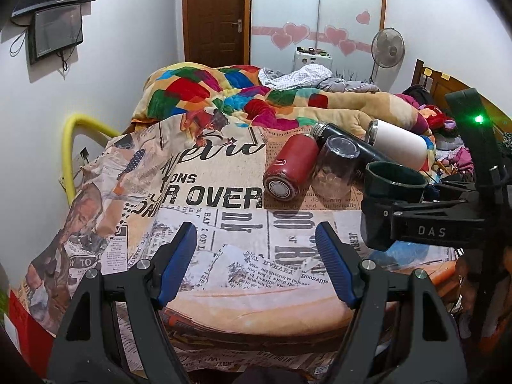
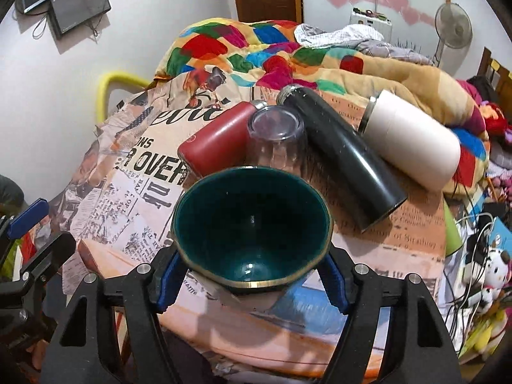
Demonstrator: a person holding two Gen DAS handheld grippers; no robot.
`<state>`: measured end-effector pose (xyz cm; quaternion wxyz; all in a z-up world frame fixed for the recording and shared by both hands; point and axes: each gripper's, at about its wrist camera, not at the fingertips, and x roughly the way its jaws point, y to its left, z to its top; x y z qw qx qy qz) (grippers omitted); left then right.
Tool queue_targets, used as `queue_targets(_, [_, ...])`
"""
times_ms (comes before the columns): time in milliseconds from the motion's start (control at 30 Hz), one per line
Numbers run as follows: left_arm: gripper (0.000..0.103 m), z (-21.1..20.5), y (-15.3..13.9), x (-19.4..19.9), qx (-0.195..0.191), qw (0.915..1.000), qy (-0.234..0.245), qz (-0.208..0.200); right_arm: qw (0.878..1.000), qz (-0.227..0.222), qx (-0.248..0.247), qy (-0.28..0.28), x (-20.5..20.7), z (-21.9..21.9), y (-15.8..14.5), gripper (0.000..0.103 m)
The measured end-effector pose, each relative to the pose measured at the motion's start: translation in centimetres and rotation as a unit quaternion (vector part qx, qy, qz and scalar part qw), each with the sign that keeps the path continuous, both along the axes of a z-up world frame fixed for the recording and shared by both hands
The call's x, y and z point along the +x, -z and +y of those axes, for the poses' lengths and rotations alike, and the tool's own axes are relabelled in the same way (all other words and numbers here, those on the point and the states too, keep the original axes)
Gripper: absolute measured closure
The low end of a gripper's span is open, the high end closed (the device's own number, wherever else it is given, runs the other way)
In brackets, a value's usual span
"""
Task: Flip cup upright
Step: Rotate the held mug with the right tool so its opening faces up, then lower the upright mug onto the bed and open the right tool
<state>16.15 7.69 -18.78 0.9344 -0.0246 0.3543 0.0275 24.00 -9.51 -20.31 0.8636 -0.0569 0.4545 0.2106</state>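
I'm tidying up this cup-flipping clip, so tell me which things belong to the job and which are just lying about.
Job: green cup, mouth up, clamped in the right gripper; left gripper, open.

Lying about: red flask, upside-down glass, black flask, white flask, blanket.

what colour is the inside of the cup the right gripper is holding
Dark teal-green inside the cup; clearest in the right wrist view.

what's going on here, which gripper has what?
The right hand-held gripper is shut on a dark green cup, held mouth-up above the newspaper-print cloth. The left hand-held gripper is open and holds nothing. Behind the cup, a clear glass stands upside down, and a red bottle, a black flask and a white flask lie on their sides.
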Motion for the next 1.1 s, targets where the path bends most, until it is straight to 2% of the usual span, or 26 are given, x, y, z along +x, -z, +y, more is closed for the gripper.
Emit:
queue_targets(333, [0.027, 0.0, 0.6, 0.1, 0.006, 0.9999, -0.002, 0.009, 0.999, 0.025, -0.022, -0.005, -0.2, 0.6, 3.0, 0.034])
queue_targets(500, [0.027, 0.0, 0.6, 0.1, 0.004, 0.9999, -0.003, 0.011, 0.999, 0.011, -0.037, -0.012, -0.9, 0.9, 2.9, 0.033])
queue_targets(700, [0.027, -0.1, -0.1, -0.4, 0.001, 1.0000, -0.006, 0.005, 0.999, 0.025, -0.033, -0.011, -1.1, 0.5, 3.0, 0.031])
queue_targets(800, [0.027, -0.3, -0.7, -0.8, 0.002, 1.0000, -0.005, 0.000, 0.999, 0.033, -0.026, -0.013, -1.4, 0.3, 2.8, 0.023])
queue_targets(1000, [0.027, -1.0, -2.4, -2.1, 0.006, 0.9998, -0.001, -0.018, 0.999, 0.024, -0.017, -0.015, -2.5, -0.4, 1.6, 0.023])
queue_targets(1100, [0.027, -1.5, -3.6, -2.8, 0.004, 0.9995, 0.002, -0.030, 1.000, 0.006, -0.007, -0.014, -3.7, -1.2, -0.1, 0.023])
